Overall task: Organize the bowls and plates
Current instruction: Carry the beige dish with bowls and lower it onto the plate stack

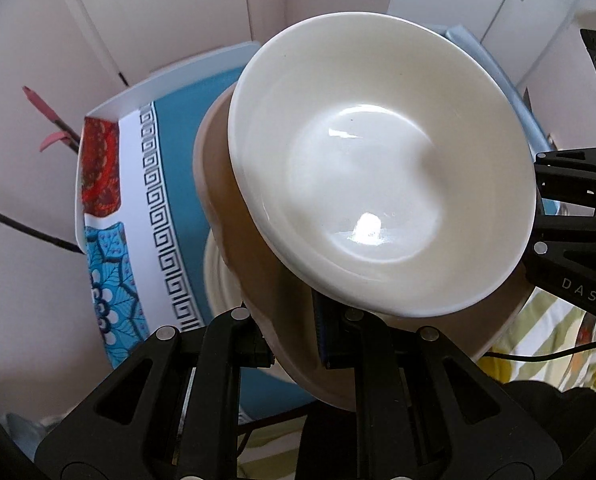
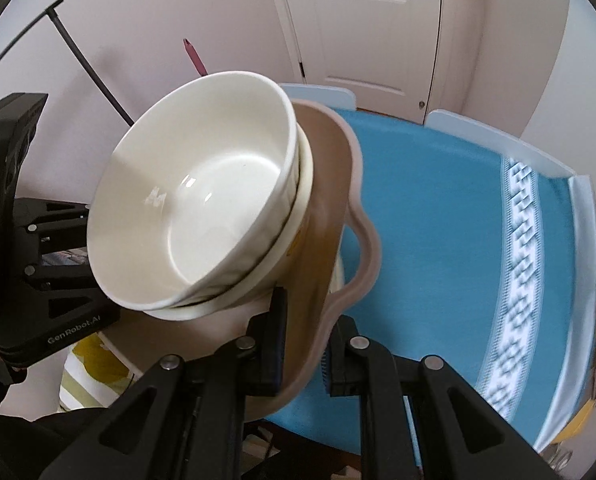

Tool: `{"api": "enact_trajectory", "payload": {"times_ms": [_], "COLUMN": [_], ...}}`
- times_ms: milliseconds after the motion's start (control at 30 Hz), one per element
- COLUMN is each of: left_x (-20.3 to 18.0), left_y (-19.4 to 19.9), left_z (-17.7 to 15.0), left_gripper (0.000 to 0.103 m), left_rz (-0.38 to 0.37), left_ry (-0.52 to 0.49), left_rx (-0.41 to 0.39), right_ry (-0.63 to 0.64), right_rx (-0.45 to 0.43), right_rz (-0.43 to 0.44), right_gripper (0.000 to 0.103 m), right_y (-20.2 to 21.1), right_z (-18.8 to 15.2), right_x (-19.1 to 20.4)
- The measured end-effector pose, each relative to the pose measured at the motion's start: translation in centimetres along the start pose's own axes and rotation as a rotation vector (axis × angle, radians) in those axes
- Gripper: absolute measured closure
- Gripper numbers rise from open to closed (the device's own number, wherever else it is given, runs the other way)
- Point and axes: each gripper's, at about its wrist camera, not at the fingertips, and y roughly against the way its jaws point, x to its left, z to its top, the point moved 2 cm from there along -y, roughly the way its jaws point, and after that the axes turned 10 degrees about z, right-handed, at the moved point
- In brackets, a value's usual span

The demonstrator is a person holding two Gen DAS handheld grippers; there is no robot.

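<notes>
Closest to each camera, both grippers pinch the same tan scalloped plate [image 2: 329, 208] by its wavy rim: the right gripper [image 2: 301, 354] has its jaws narrowed onto the near edge, one pad [image 2: 276, 344] on the upper face and the other beneath, and the left gripper [image 1: 294, 338] clamps the opposite rim the same way, its jaws closed on the tan edge. The plate is tilted and held off the table. Just beyond the jaws, stacked on the plate, a cream bowl [image 2: 301, 184] nests under a larger white bowl [image 2: 194, 196], both empty and leaning with the plate; in the left wrist view the white bowl [image 1: 377, 168] fills the space directly ahead of the fingers and hides most of the plate [image 1: 226, 184]. Across the stack each gripper sees the other gripper's black body, so the room on those sides is taken. Under and past the plate lies a blue tablecloth [image 2: 437, 220] with a white key-pattern band, the table's edge running off to the right of the right gripper's jaws. A striped yellow-green cloth [image 1: 545, 340] shows below. Farthest off stand a pale wall, a thin black stand [image 2: 86, 60], and a white door [image 2: 361, 24]
</notes>
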Motion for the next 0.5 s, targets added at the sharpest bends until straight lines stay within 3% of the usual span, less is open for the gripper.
{"api": "enact_trajectory", "payload": {"times_ms": [267, 500], "left_x": [0.7, 0.7], "left_y": [-3.7, -5.0], "left_z": [-2.1, -3.0], "left_gripper": [0.091, 0.091], "left_rz": [-0.038, -0.055], "left_ry": [-0.043, 0.000], "left_rx": [0.066, 0.077], "right_ry": [-0.084, -0.101], "right_rx": [0.037, 0.007], "right_rz": [-0.017, -0.019], "right_gripper": [0.089, 0.089], "right_y": [-3.5, -4.0], "right_z": [-2.0, -2.4], "right_x": [0.4, -0.7]}}
